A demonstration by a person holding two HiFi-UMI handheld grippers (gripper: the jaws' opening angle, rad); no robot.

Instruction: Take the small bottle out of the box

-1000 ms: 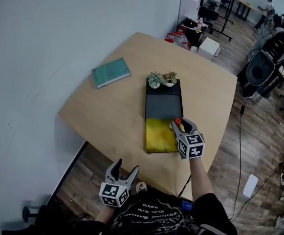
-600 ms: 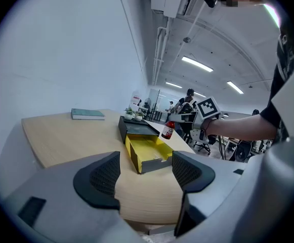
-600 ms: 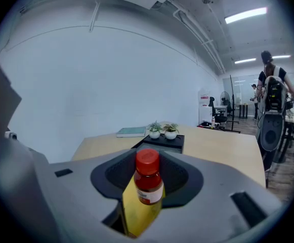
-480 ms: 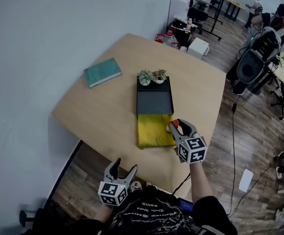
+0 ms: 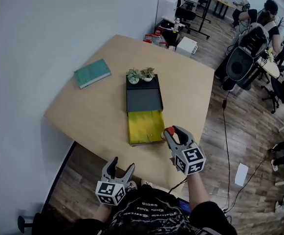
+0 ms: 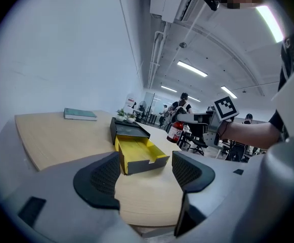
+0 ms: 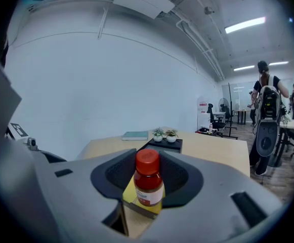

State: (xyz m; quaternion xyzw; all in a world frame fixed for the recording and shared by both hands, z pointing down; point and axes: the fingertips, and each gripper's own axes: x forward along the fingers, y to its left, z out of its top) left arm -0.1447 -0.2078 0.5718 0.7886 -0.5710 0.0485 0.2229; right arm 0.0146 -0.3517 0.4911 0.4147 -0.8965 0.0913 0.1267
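A small bottle with a red cap and a white label stands upright between the pads of my right gripper, which is shut on it. In the head view that gripper holds the bottle just off the right front corner of the box, above the table. The box is a dark case with a yellow drawer pulled out toward me; the drawer looks empty. From the left gripper view the bottle shows beyond the yellow drawer. My left gripper hangs open below the table's near edge, holding nothing.
Two small potted plants sit on the far end of the box. A teal book lies at the table's far left. The light wooden table has a white wall to its left. Office chairs and people stand at the far right.
My right gripper has carried the bottle from over the yellow drawer toward me and to the right, off the box's front corner. The left gripper has stayed put.
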